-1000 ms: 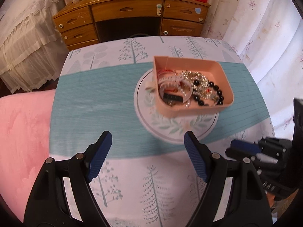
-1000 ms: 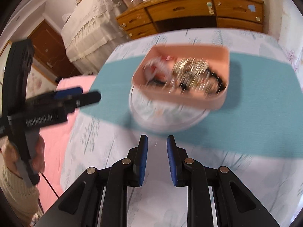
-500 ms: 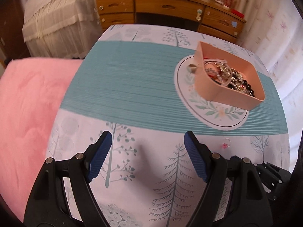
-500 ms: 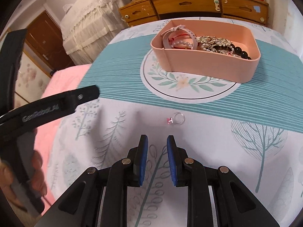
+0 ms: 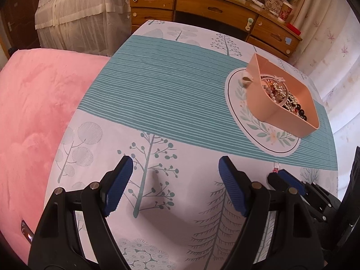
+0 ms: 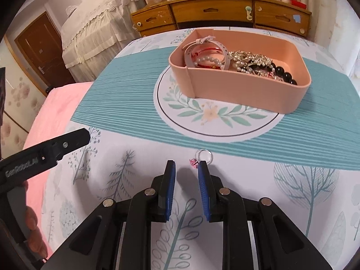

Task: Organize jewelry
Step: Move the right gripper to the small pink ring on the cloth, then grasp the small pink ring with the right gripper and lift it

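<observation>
A thin silver ring with a pink stone (image 6: 203, 155) lies on the tree-print tablecloth, in front of the pink box (image 6: 236, 92). The box stands on the cloth's round leaf print and holds pearl strands, black beads (image 6: 284, 74), a white strap and gold pieces. My right gripper (image 6: 186, 168) hovers low over the cloth with a narrow gap between its jaws and nothing in it. The stone sits just off its right fingertip. My left gripper (image 5: 176, 168) stands wide open and bare over the cloth, to the left. In the left wrist view the ring (image 5: 275, 168) lies beside the right gripper (image 5: 279, 176).
A small cream piece (image 5: 246, 80) rests against the box's outer left wall. Pink bedding (image 5: 33, 117) borders the table on the left, and a wooden dresser (image 6: 213, 13) stands behind it. A pale curtain (image 5: 333, 51) hangs close on the right.
Both grippers have sunk toward the cloth. The ring has come into view, now right at the right gripper's tips. The left view swung left, so the box is now on its right.
</observation>
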